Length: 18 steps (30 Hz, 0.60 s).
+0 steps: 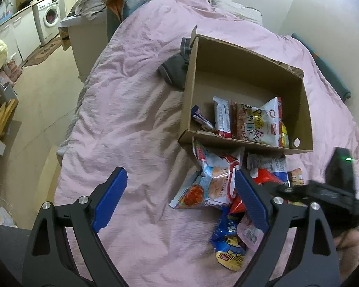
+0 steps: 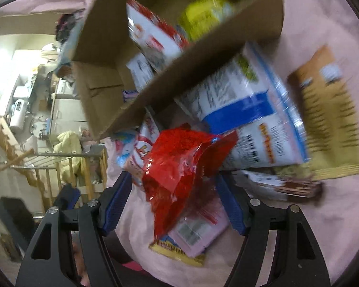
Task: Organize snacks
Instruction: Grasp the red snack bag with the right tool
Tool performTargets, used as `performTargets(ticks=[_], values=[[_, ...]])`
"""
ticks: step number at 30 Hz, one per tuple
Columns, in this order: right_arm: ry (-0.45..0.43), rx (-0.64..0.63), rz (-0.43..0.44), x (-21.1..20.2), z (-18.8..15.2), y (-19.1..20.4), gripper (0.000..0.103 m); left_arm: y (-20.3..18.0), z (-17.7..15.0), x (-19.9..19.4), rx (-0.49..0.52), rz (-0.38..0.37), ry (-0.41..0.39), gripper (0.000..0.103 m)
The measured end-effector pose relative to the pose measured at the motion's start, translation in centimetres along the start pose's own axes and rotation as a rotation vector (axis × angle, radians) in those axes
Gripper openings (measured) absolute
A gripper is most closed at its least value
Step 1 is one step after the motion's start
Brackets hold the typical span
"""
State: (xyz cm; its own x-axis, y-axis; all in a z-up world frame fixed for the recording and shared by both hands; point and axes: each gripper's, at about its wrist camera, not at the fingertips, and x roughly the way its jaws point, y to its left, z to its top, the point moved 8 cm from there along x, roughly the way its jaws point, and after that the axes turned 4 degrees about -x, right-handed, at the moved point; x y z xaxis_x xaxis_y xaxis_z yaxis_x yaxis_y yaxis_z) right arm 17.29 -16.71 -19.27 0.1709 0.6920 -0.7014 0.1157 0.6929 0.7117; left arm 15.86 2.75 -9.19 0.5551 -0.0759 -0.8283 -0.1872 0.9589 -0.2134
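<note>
My left gripper (image 1: 179, 199) hangs over the pink bedcover (image 1: 131, 95) with its fingers spread wide and nothing between them; the snack pile starts at its right finger (image 1: 251, 203), which overlaps a pale blue and white crisp bag (image 1: 210, 184). On that bag I can make out only part of a word ending in "FLAKES". A blue and yellow packet (image 1: 229, 244) lies nearer to me, beside the same finger.

My right gripper (image 2: 177, 205) sits low over the pile. A crumpled red packet (image 2: 182, 165) lies between its blue pads (image 2: 112, 205), but I see a gap on each side, so the fingers stand apart and grip nothing. Under the red packet is a pink packet with a yellow edge (image 2: 191, 236). Past the fingertips lie a white and blue bag (image 2: 246, 110) and a tan packet (image 2: 328, 110); their print is too blurred to read.

The cardboard box (image 1: 306, 110) stands on the bed just beyond the pile. Inside it, a white bag (image 1: 265, 122) reads roughly "Easy Life", next to a white and red bar (image 1: 221, 117).
</note>
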Motion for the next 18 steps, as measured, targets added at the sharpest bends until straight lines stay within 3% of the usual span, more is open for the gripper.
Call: performTargets(ticks=[4, 7, 12, 18], values=[[0.027, -0.007, -0.020, 1.0, -0.5, -0.1, 0.056, -0.3, -0.1, 0.3, 0.005, 0.001, 0.010, 0.089], [0.018, -0.032, 0.002, -0.4, -0.9, 0.7, 0.049, -0.5, -0.1, 0.6, 0.000, -0.005, 0.021, 0.089], [-0.004, -0.109, 0.035, -3.7, -1.9, 2.7, 0.043, -0.6, 0.1, 0.6, -0.008, -0.009, 0.021, 0.089], [-0.082, -0.227, 0.004, -8.5, -1.4, 3.1, 0.037, -0.5, 0.1, 0.9, -0.030, -0.025, 0.041, 0.089]])
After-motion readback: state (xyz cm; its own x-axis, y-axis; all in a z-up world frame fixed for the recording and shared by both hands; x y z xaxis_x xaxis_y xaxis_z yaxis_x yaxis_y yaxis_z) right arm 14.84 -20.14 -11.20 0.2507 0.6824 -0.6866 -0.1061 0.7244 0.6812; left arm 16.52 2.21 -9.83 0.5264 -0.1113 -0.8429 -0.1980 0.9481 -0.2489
